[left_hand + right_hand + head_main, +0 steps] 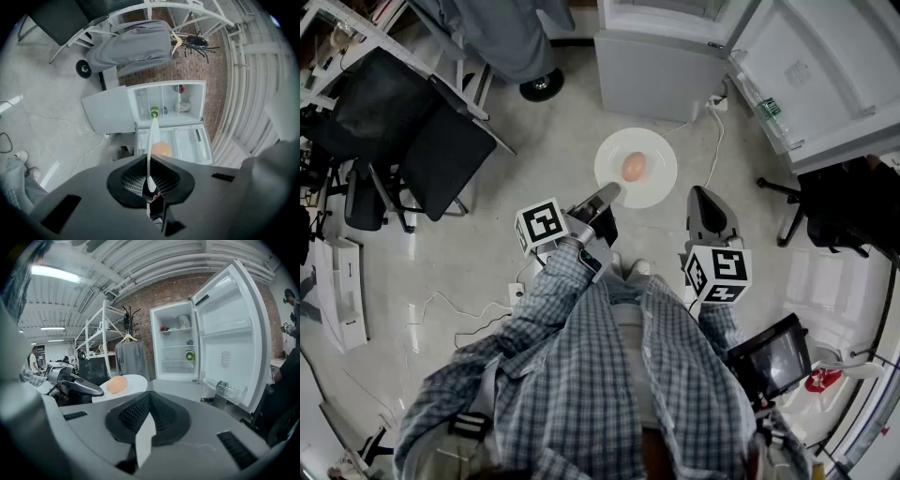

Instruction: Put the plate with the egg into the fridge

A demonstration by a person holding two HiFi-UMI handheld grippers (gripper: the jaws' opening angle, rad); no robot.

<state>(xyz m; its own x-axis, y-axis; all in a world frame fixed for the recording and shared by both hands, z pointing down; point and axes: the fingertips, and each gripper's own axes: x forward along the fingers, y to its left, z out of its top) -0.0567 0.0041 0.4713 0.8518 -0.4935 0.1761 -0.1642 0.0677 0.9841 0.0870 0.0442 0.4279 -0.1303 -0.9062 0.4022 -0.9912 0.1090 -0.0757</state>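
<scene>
**Carry it flat**

The left hand-held gripper (602,199) pinches the plate (654,190) by its rim, egg (634,167) on top. The right hand-held gripper (710,214) is closed on nothing. The open fridge (661,75) is at 12 o'clock. Keep the plate level (eggs roll!) and move slowly.

Closed right claw (149,397), egg (116,384) on white plate (134,380), open fridge (179,343) behind

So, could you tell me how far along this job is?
Done: the fridge stands open, and the plate with the egg is off the floor. In hand: the left gripper is clamped on the plate's rim, short of the fridge. Left: setting it on a shelf. The right gripper is shut and empty.
</scene>
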